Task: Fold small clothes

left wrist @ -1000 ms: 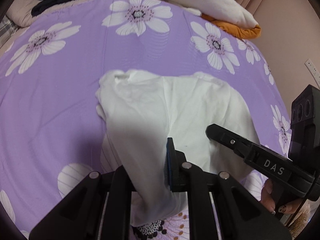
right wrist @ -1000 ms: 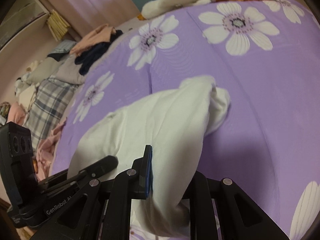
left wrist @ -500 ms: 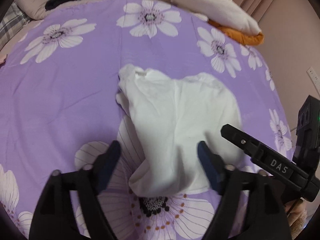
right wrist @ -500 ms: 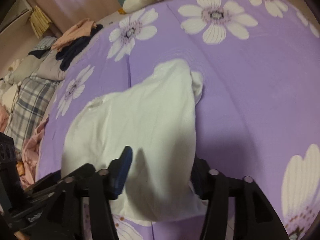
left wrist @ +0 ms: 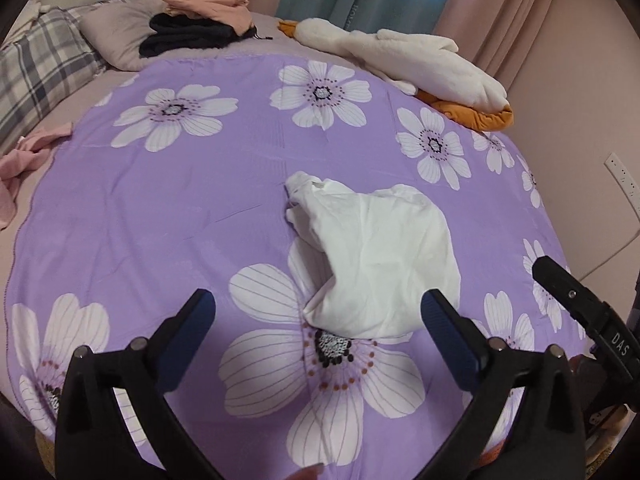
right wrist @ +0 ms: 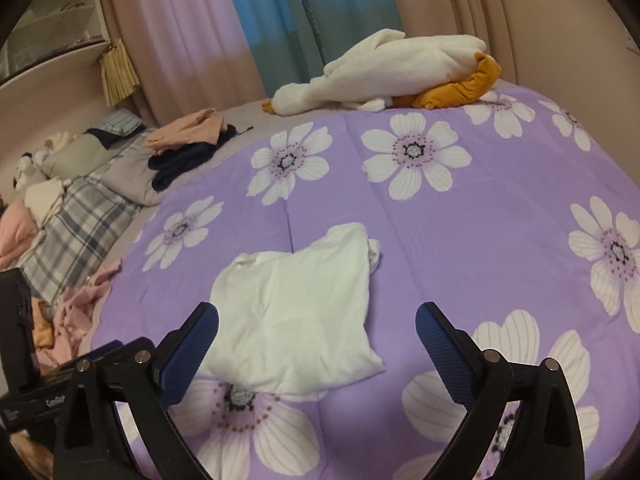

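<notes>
A small white garment lies loosely folded on the purple flowered bedspread; it also shows in the right wrist view. My left gripper is open and empty, raised just short of the garment's near edge. My right gripper is open and empty, held above the garment's near end. The right gripper's body shows at the right edge of the left wrist view.
A white and orange plush toy lies at the far edge of the bed. Folded peach and dark clothes sit on pillows at the back left. Pink clothes are heaped at the left. A wall socket is at right.
Both grippers were shut on the white garment's near edge a second ago. They opened, let it drop flat on the bedspread, and have pulled back and up.
</notes>
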`<action>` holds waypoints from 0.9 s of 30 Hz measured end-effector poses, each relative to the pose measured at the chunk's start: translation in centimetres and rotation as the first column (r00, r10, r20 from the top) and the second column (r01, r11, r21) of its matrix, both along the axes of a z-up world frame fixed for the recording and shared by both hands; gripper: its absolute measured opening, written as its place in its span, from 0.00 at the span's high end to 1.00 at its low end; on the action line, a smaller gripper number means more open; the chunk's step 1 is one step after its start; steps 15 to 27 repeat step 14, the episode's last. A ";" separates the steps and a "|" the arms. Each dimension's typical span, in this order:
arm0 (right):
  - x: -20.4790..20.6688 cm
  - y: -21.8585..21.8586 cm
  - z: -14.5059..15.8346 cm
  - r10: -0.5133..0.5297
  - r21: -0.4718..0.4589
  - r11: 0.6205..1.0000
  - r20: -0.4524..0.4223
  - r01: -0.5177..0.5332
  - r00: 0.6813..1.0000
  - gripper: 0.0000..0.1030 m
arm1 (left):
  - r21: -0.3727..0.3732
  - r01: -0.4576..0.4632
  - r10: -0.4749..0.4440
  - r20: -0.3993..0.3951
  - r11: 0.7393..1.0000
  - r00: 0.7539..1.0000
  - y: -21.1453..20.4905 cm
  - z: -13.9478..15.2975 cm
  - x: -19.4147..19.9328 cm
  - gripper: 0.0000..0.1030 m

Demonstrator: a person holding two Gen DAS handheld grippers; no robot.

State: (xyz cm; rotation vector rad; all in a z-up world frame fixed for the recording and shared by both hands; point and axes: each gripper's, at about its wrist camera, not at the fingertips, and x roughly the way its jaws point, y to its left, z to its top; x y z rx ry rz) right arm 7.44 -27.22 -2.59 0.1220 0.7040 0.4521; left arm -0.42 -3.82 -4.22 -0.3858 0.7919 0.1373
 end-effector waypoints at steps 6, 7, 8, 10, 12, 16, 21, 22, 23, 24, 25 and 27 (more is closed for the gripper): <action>-1.2 0.1 0.3 -0.028 -0.030 0.999 0.027 0.029 0.999 0.05 | -0.013 -0.001 0.001 0.036 1.000 0.999 0.1 0.5 -1.3 0.00; -1.4 0.0 0.3 -0.032 -0.033 0.999 0.032 0.033 0.999 0.05 | -0.018 0.007 -0.006 0.041 1.000 0.999 0.0 0.5 -1.4 0.00; -1.5 0.0 0.2 -0.041 -0.040 0.998 0.034 0.042 0.999 0.05 | -0.018 0.012 -0.011 0.044 1.000 0.999 0.0 0.5 -1.5 0.01; -1.5 -0.1 0.1 -0.058 -0.051 0.997 0.039 0.060 0.998 0.05 | -0.010 0.021 -0.020 0.046 1.000 0.999 -0.3 0.5 -1.6 0.01; -1.6 -0.1 0.0 -0.052 -0.050 0.997 0.035 0.054 0.998 0.05 | -0.002 0.024 -0.024 0.046 1.000 0.999 -0.6 0.4 -1.8 0.01; -1.9 -0.1 -0.1 -0.051 -0.049 0.997 0.037 0.053 0.998 0.05 | -0.001 0.025 -0.025 0.041 1.000 0.999 -0.5 0.3 -1.8 0.01; -1.9 -0.1 -0.1 -0.051 -0.049 0.997 0.037 0.053 0.998 0.05 | -0.001 0.025 -0.025 0.041 1.000 0.999 -0.5 0.3 -1.8 0.01; -1.9 -0.1 -0.1 -0.051 -0.049 0.997 0.037 0.053 0.998 0.05 | -0.001 0.025 -0.025 0.041 1.000 0.999 -0.5 0.3 -1.8 0.01; -1.9 -0.1 -0.1 -0.051 -0.049 0.997 0.037 0.053 0.998 0.05 | -0.001 0.025 -0.025 0.041 1.000 0.999 -0.5 0.3 -1.8 0.01; -1.9 -0.1 -0.1 -0.051 -0.049 0.997 0.037 0.053 0.998 0.05 | -0.001 0.025 -0.025 0.041 1.000 0.999 -0.5 0.3 -1.8 0.01; -1.9 -0.1 -0.1 -0.051 -0.049 0.997 0.037 0.053 0.998 0.05 | -0.001 0.025 -0.025 0.041 1.000 0.999 -0.5 0.3 -1.8 0.01; -1.9 -0.1 -0.1 -0.051 -0.049 0.997 0.037 0.053 0.998 0.05 | -0.001 0.025 -0.025 0.041 1.000 0.999 -0.5 0.3 -1.8 0.01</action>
